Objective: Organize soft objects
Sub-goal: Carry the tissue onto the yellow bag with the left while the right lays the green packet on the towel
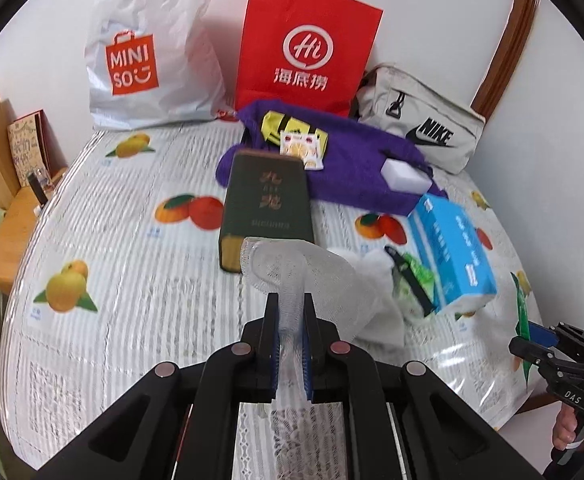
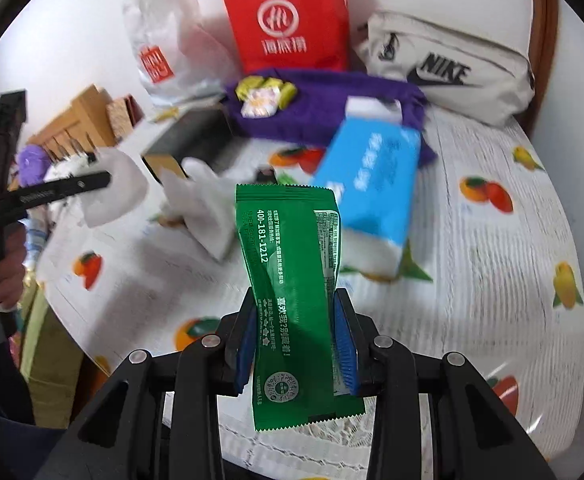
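The left gripper [image 1: 291, 312] has its jaws closed tight on a thin white mesh cloth [image 1: 292, 276], which arches up from the pads and droops above the table [image 1: 140, 280]. The right gripper [image 2: 298, 320] clamps a green packet [image 2: 292, 280] between its blue pads; the packet stands upright, its top edge above the jaws and its crimped bottom edge hanging below them.

On the fruit-print table covering lies a dark green box [image 1: 266, 204] just beyond the mesh cloth. A blue tissue pack [image 1: 450, 248] sits tilted to the right, near a crumpled white cloth [image 1: 376, 280]. Behind them a purple towel [image 1: 352, 164] carries a white sponge block [image 1: 406, 176] and some small yellow packets [image 1: 292, 132]. Against the wall stand a white shopping bag [image 1: 148, 52], a red paper bag [image 1: 304, 48] and a pale pouch [image 1: 424, 128].
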Available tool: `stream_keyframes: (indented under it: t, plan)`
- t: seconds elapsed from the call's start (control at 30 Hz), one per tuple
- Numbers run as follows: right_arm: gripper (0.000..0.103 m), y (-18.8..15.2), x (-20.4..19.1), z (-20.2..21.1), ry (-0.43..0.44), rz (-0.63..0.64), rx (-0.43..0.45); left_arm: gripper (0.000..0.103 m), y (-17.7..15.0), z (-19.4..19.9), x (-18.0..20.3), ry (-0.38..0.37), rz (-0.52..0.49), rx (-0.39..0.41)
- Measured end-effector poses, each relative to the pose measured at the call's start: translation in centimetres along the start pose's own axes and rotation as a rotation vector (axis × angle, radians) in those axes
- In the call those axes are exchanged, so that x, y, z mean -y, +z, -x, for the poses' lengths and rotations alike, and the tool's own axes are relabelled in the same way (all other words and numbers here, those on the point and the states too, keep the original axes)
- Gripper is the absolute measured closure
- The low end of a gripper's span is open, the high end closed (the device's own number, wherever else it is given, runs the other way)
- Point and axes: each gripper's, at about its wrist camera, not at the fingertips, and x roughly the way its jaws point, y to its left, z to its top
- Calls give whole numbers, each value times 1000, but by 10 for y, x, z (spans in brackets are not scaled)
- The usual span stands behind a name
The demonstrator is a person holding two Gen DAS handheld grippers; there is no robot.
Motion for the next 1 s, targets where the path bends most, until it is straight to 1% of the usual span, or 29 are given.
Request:
stream_keyframes:
  t: [0.3, 0.47, 0.73, 1.0]
  plan:
    - [67, 38, 17, 14, -34, -20, 69, 94, 32, -8, 8, -10, -4, 19]
    - [67, 63, 30, 11, -49, -37, 80, 94, 52, -15, 12, -18, -14, 25]
    - [67, 112, 48, -13, -55, -62, 74, 94, 91, -35, 13, -26, -19, 31]
    - [67, 170, 61, -56, -54, -80, 54, 94, 126, -68, 9, -38, -16, 8]
